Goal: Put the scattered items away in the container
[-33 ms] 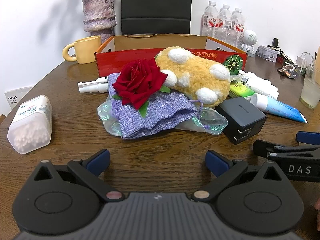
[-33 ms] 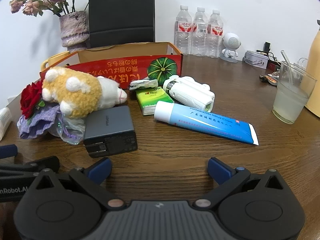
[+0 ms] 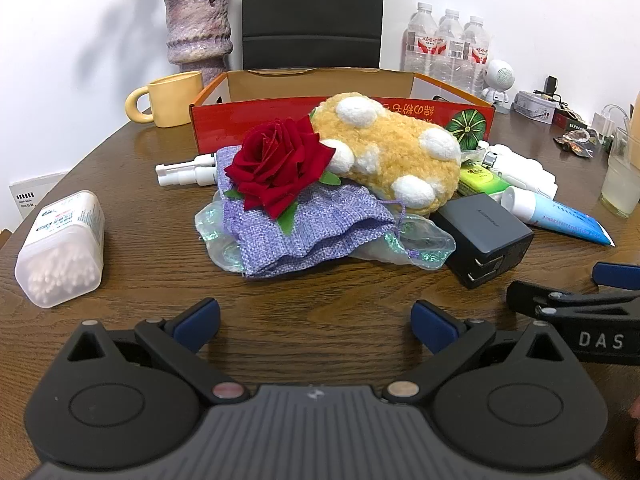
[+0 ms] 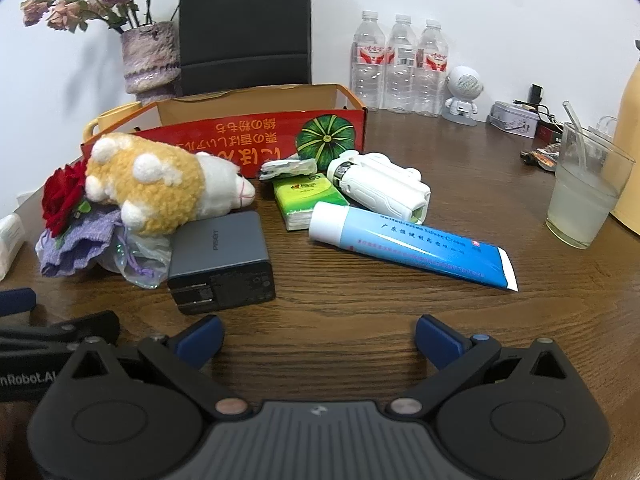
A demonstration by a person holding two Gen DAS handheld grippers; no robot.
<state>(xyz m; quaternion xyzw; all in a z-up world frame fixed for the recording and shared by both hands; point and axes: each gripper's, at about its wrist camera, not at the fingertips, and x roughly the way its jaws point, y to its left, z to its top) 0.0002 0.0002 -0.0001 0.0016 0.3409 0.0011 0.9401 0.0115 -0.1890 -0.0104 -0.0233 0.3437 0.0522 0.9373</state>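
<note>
Dark wood table [image 3: 132,264] is backed by a white wall. At its far side, straight ahead of both grippers, an open red box [image 3: 280,114] is set, nothing visible inside it. Against the box's near wall a plush [image 3: 396,152] is laid over a purple pouch [image 3: 320,228] topped with a rose [image 3: 280,164]. Between the pile and the right gripper [image 4: 318,336] a charger [image 4: 222,258] is placed; ahead and to that gripper's right a blue tube [image 4: 416,244], a green tissue pack [image 4: 308,196] and a white device [image 4: 380,184] are scattered. Left of the left gripper [image 3: 316,320] a swab box [image 3: 60,248] is seen. Both grippers are held spread wide above bare wood, nothing between the fingers.
</note>
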